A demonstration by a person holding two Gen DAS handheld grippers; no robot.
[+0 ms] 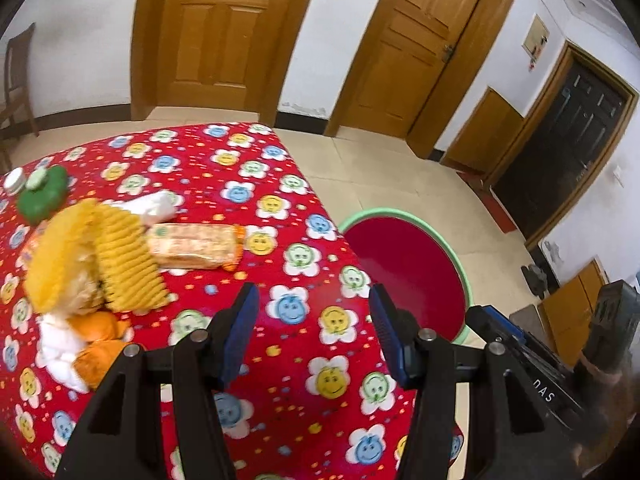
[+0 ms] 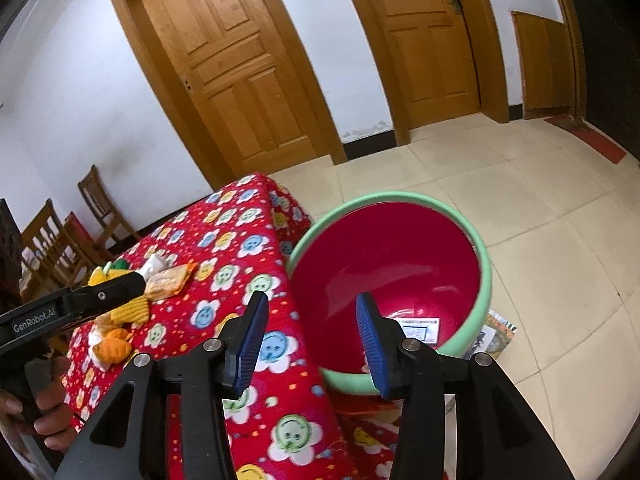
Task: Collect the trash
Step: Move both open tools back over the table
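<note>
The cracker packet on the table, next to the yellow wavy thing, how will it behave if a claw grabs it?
The cracker packet looks like thin clear wrap over a stack of biscuits, so it is probably light. The film may crinkle and slip between the pads. Squeezing hard could well crack the crackers. It lies flat on the red tablecloth, so it is unlikely to roll.

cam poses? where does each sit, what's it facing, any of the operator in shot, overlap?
Left wrist: on the left tongs, angled down over the red smiley-flower tablecloth toward the yellow and orange trash pile; open blue pads, right tongs at right.
Right wrist: on the right tongs, angled down over the green-rimmed red basin; open pads, left tongs and hand at left.
Shared: tablecloth, pile, basin, two wooden doors.
</note>
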